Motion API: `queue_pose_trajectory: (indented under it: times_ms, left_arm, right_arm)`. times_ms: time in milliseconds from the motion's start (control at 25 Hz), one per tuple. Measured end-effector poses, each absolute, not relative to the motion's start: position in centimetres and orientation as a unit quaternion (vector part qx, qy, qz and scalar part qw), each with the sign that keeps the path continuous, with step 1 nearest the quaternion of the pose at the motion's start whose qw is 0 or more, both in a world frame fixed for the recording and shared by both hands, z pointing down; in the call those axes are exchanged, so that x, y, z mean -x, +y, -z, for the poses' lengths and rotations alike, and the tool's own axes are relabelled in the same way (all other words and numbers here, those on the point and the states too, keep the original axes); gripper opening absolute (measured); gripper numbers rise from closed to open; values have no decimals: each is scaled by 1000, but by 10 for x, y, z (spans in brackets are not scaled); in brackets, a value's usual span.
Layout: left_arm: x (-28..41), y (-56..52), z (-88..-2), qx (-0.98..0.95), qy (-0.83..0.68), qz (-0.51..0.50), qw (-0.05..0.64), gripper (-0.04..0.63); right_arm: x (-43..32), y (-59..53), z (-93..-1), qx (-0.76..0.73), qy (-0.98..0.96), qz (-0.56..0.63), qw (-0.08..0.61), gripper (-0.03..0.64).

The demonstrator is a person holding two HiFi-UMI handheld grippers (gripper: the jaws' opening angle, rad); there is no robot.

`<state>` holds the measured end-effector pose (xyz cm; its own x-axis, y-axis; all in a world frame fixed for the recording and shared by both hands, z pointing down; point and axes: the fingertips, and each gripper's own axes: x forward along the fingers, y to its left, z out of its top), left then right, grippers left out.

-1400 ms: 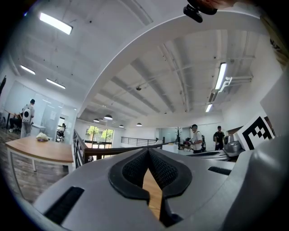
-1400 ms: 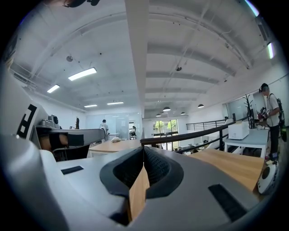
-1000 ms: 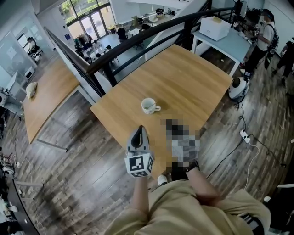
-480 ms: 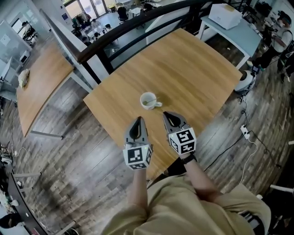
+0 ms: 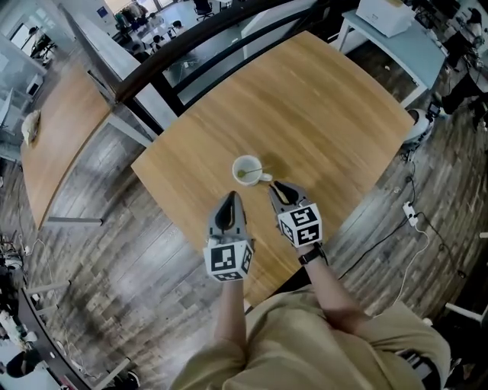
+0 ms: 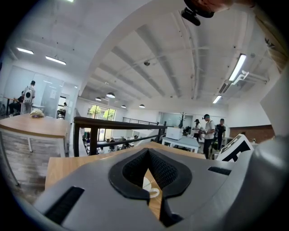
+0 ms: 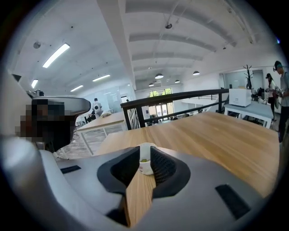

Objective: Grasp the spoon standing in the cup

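Cup [image 5: 248, 171]: standing upright on wooden table [image 5: 320, 99], toward the near-left part of the top, handle pointing right. Holding spoon [image 5: 254, 170], showing only as a thin sliver by the right rim, too small for detail; showing something greenish inside.

Right gripper [image 5: 276, 187]: hovering just near-right of cup, tips pointing toward the handle, not touching it. Showing jaws drawn all but together, clamping nothing; cup [image 7: 145, 162] appearing beyond the tips in the right gripper view, table top showing through the slot behind the pads.

Left gripper [image 5: 231, 197]: hovering over the near part of the table, near of cup and apart from it, just left of right gripper. Showing jaws meeting at the tips, gripping nothing; cup [image 6: 147, 185] peeking through the slot behind the pads in the left gripper view.

Black railing [image 5: 164, 61]: running past the far-left edge of the table.

Second wooden table [image 5: 61, 129]: standing far left beyond the railing.

White box [image 5: 381, 11]: sitting on pale table [image 5: 389, 46] at far right.

Cable [image 5: 396, 244]: lying on plank floor [image 5: 114, 251], right of the table.

People [image 6: 210, 131]: standing far off in the left gripper view.
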<state>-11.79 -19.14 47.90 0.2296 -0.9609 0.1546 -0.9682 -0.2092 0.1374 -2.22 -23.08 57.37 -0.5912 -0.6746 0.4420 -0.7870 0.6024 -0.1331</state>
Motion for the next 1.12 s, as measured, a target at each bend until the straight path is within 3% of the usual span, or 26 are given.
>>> queue_pose_trajectory:
  times_ms: [80,200,640,960,1120]
  left_arm:
    - [119,-199,-485,-776,-621,-18,110,12]
    - [119,-208,-491,-776,-620,-17,116,12]
    - [123,-221,-511,-769,-624,-29,134,12]
    - [128,-231,-518,-767,-625,-28,140,12]
    - [132,-228,-517,-765,-628,-26,140,12]
  right_arm:
    - [24,-241,-589,-415,-872,-180,184,143]
    - [28,-257,-606,-417,-867,-204,181,163]
    - [39,-289,-643,-445,-839,-266,169,161]
    - [42,-303,-650,-453,-835,-260,172,31]
    - [45,-302,-639,-451,-842,-242,171,20]
